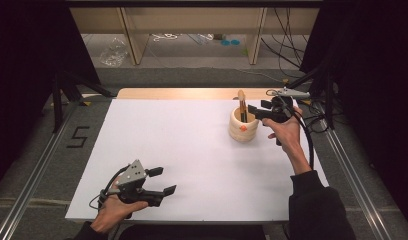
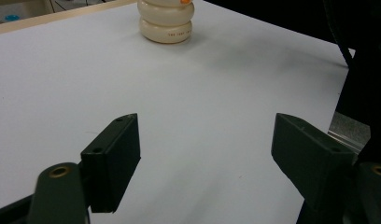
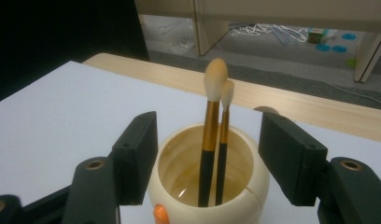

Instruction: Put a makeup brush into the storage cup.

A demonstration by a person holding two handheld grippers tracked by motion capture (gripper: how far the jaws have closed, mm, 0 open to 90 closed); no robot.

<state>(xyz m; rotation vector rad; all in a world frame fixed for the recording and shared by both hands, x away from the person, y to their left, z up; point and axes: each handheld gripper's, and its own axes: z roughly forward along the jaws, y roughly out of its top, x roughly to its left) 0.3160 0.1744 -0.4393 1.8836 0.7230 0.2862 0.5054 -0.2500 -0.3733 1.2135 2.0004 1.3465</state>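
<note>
We hover our open right hand-held gripper point(image 3: 207, 163) over the brushes point(image 3: 212, 140) in the cup point(image 3: 254, 186); next, closing squarely on one handle.

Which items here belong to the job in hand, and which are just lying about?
In the job:
- cream holder
- two makeup brushes standing in it
- right tongs, open around the holder

Lying about:
- left tongs, open over bare table
- cables on the floor
- plastic bag
</note>
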